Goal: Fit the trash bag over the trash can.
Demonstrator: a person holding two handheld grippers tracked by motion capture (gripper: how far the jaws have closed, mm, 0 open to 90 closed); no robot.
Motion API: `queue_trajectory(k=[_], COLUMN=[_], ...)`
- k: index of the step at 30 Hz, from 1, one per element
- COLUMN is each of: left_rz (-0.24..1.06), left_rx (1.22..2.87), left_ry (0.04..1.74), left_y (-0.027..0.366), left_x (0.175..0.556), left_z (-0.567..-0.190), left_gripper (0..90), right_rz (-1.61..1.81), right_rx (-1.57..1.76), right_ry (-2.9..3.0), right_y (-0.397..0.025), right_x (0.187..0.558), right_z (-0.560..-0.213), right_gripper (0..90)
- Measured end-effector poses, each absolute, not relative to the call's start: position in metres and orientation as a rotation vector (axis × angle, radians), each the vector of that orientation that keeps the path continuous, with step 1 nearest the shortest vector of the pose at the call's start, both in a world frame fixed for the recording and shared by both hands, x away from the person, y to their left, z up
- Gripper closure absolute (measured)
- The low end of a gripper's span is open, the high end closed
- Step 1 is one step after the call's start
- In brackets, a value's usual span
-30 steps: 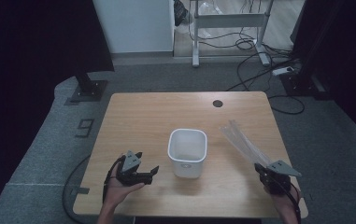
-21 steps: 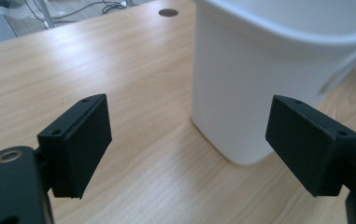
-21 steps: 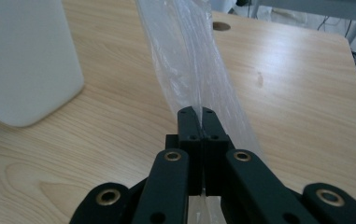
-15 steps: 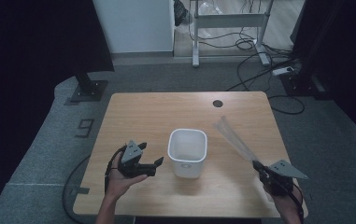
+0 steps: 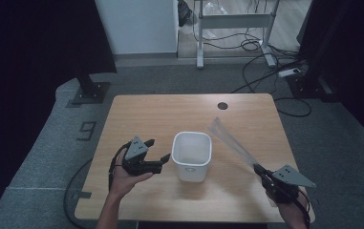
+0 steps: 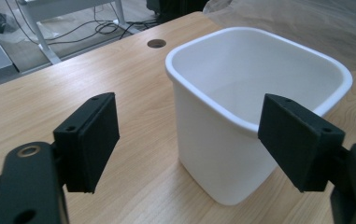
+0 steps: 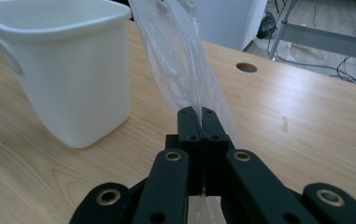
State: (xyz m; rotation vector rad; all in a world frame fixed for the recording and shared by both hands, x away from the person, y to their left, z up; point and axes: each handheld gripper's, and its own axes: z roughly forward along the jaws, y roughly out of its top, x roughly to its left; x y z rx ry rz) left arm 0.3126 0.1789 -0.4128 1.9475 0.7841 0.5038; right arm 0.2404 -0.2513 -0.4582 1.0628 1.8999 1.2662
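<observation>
High view: white bin [image 5: 192, 156] stands mid-table, unlined; right gripper [image 5: 262, 172] holds the clear plastic bag [image 5: 231, 141] raised beside it, nearer the bin than a second ago, and left gripper [image 5: 156, 155] has closed in on the bin's left wall. Left gripper view: jaws wide apart, bin [image 6: 255, 116] between them, not touching. Right gripper view: jaws clamped on bag [image 7: 185, 70]; lining not begun.

Black tools [image 5: 156, 152], grey triangular plates [image 5: 292, 176]

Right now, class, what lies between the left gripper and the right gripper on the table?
In the high view, the white bin stands between the left gripper and the right gripper, which pinches a clear plastic bag.
</observation>
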Motion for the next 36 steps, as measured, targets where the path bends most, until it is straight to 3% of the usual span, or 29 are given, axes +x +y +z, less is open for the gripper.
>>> queue_trajectory(k=[27, 36], left_rz=[0.386, 0.439], left_rx=[1.959, 1.921], left_ry=[0.749, 0.791], left_y=[0.178, 0.182], left_x=[0.335, 0.341], left_z=[-0.408, -0.393], left_gripper=[26.3, 25.9], right_rz=[1.248, 1.218], right_rx=[0.855, 0.781], right_ry=[1.935, 1.959], right_y=[-0.215, -0.202], right_x=[0.245, 0.244], right_z=[-0.427, -0.41], right_gripper=[89.1, 89.1])
